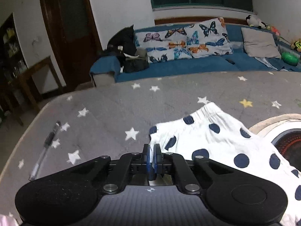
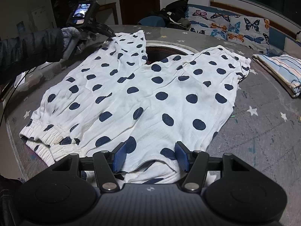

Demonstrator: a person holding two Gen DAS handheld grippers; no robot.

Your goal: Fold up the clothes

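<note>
White trousers with navy polka dots [image 2: 143,94] lie spread flat on a grey star-patterned tablecloth [image 2: 263,135], both legs pointing away. My left gripper [image 1: 152,147] is shut on the cloth edge of the left trouser leg [image 1: 207,137]; from the right wrist view it [image 2: 111,34] sits at that leg's far end. My right gripper [image 2: 150,154] is open, its blue pads either side of the near edge of the trousers, holding nothing.
A folded striped cloth [image 2: 278,69] lies at the right. A round dark opening with a pale rim [image 2: 165,47] sits in the table's middle, partly under the trousers. A pen [image 1: 44,148] lies at the left. A blue sofa with butterfly cushions [image 1: 188,41] stands behind.
</note>
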